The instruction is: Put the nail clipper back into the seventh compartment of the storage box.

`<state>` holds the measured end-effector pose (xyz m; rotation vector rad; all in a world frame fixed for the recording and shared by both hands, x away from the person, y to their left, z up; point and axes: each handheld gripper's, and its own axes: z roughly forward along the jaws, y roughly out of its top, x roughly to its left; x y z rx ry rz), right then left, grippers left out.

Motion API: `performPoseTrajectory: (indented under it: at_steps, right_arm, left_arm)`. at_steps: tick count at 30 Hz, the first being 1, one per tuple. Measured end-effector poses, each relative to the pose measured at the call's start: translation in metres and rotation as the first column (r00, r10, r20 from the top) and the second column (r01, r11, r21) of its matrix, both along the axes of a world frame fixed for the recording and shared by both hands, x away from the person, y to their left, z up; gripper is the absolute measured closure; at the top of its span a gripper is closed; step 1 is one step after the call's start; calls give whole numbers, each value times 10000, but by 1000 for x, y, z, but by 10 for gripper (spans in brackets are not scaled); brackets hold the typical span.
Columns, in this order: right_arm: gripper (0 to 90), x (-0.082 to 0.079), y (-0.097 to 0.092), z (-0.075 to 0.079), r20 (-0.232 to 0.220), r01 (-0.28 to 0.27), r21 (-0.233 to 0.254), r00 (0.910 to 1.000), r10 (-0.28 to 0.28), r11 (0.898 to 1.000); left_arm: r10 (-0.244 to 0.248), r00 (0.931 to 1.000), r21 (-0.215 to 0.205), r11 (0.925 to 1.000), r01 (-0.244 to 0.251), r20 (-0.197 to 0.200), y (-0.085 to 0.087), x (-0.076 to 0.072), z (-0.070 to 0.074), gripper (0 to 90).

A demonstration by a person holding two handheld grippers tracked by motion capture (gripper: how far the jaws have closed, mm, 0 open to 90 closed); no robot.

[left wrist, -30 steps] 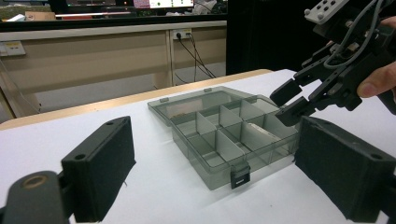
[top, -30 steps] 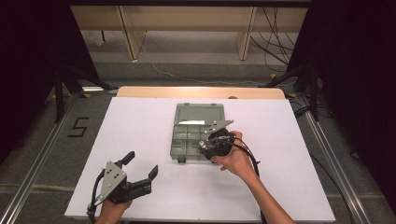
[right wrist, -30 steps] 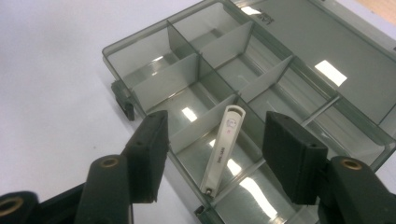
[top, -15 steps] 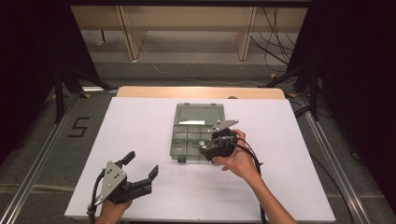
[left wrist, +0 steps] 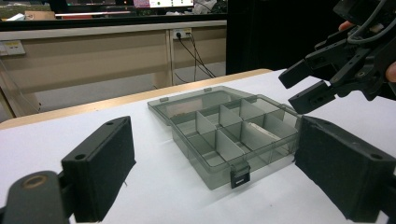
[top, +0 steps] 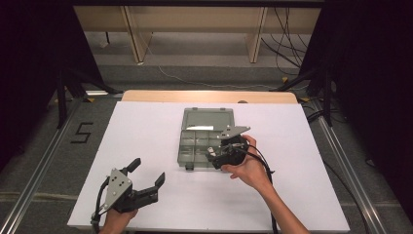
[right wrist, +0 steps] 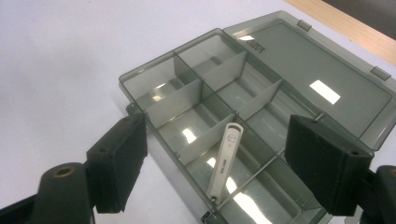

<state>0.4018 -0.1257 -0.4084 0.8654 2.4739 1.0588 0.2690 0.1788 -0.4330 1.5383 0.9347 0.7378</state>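
A smoky grey compartment box lies mid-table with its lid folded flat toward the far side. A slim white strip leans in one of its near right compartments. My right gripper hovers over that corner. Its jaws have just been opening and now stand wide apart, with nothing gripped and the strip lying below them. My left gripper rests near the table's front left, open and empty, aimed at the box. The right gripper is at the upper right of the left gripper view.
The white table top spreads around the box, with a wooden strip along its far edge. Metal rails run along both sides on the floor. A black latch sticks out from the box's near wall.
The right hand has shifted only slightly over the box's near right corner. The left gripper has kept still.
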Motion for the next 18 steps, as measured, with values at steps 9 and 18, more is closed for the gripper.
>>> performPoseTrajectory:
  at_steps: [9, 18]
  right_arm:
    - [215, -4, -2, 4, 209, 15, 135, 9998, -18, 9999]
    - [210, -9, -2, 7, 312, -163, 277, 9994, 154, 9995]
  left_arm:
    - [-1, 10000, 9, 10000, 1, -11, 0, 0, 0, 117]
    - [10, 10000, -3, 10000, -10, 10, 0, 0, 0, 117]
